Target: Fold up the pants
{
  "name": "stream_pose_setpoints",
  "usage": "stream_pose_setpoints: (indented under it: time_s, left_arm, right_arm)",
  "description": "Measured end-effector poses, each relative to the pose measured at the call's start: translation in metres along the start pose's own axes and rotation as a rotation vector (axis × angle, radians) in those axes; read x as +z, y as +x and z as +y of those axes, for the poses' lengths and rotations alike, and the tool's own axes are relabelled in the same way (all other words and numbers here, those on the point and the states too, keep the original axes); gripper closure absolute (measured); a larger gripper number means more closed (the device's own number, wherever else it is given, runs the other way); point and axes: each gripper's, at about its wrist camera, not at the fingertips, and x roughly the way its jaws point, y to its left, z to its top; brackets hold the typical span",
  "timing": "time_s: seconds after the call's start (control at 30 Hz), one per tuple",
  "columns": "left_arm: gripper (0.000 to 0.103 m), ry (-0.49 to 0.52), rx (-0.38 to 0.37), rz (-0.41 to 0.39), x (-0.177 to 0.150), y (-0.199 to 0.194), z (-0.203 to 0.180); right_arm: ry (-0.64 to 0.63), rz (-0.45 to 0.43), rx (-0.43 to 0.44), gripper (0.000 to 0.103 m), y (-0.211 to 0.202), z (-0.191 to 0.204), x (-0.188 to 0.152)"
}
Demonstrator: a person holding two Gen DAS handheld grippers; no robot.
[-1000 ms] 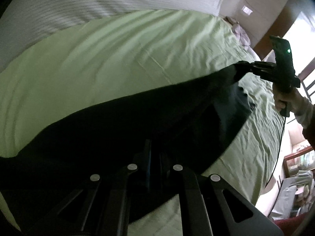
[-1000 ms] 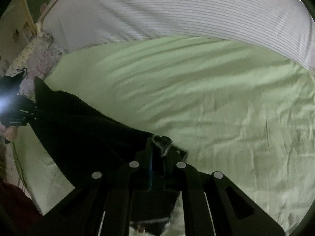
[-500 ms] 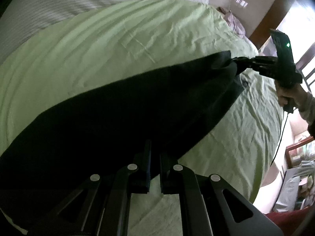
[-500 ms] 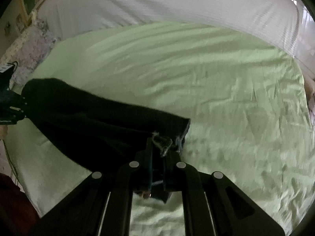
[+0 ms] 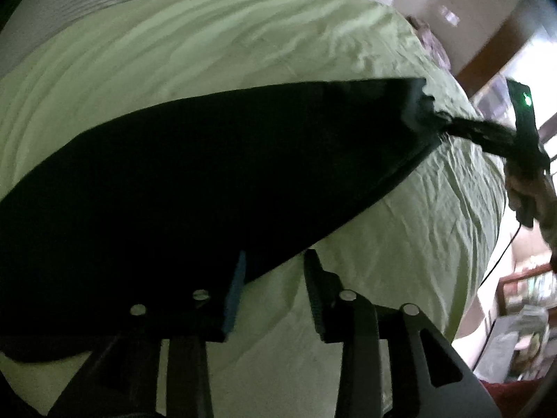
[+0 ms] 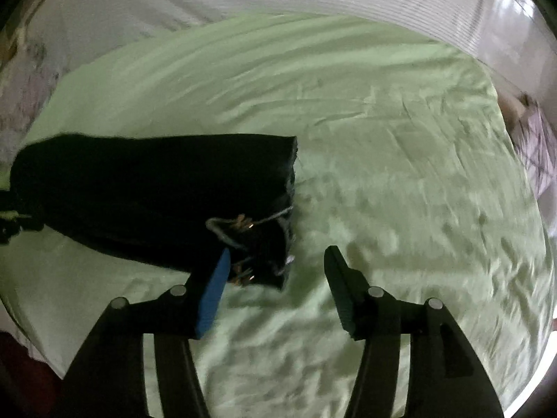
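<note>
Left tool [image 5: 275,292]: jaws are standing spread, nothing between them. The blue-padded finger [image 5: 236,296] is sitting at the near edge of the black pants [image 5: 216,188]; the other finger is over bare sheet, apart from the cloth.

Right tool [image 6: 276,289]: jaws are likewise spread wide and gripping nothing. Its blue pad [image 6: 212,296] is lying just beside the waistband end of the pants [image 6: 149,191]; whether it is touching the fabric cannot be told.

Pants: lying on the light green bed sheet [image 6: 365,139] as a long dark band, folded lengthwise. In the right wrist view the waistband end is nearest the tool, with a grey drawstring [image 6: 222,230] looping loose on top of it. The far end is running toward the left edge of the frame, where a dark shape is showing dimly.

In the left wrist view the pants are spanning the frame from lower left to upper right. The right tool [image 5: 452,129] is showing at the far end, right at the bunched waistband; blur is hiding the contact. The person's hand [image 5: 525,184] is gripping its handle, and a green indicator light [image 5: 526,98] is glowing on top.

A white striped cover [image 6: 313,0] is bordering the sheet at the far side. Both views are motion-blurred.
</note>
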Motion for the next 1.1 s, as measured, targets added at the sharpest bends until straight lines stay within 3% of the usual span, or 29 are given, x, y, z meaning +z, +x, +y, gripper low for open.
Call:
stream_pose_setpoints:
  time_s: [0.1,0.27,0.5,0.67,0.93,1.1]
  left_arm:
    - [0.067,-0.080,0.006,-0.022,-0.012,-0.014,0.020]
    - [0.067,-0.220,0.030,-0.067,-0.033,-0.038,0.057]
    - [0.067,-0.420,0.076,-0.112,-0.067,-0.067,0.116]
    - [0.056,-0.558,0.107,-0.146,-0.091,-0.085,0.156]
    - [0.054,-0.758,0.099,-0.180,-0.114,-0.101,0.219]
    - [0.051,-0.870,0.080,-0.199,-0.117,-0.101,0.243]
  right_arm:
    - [0.071,-0.039,0.036,0.046,-0.013,0.005,-0.005]
    - [0.173,-0.080,0.166,0.046,-0.021,0.035,-0.006]
    - [0.183,-0.054,0.303,0.046,-0.008,0.099,-0.003]
    - [0.174,-0.013,0.400,0.046,0.007,0.151,-0.001]
    - [0.163,0.064,0.489,0.046,0.034,0.217,0.001]
    - [0.087,0.055,0.484,0.045,0.034,0.244,0.019]
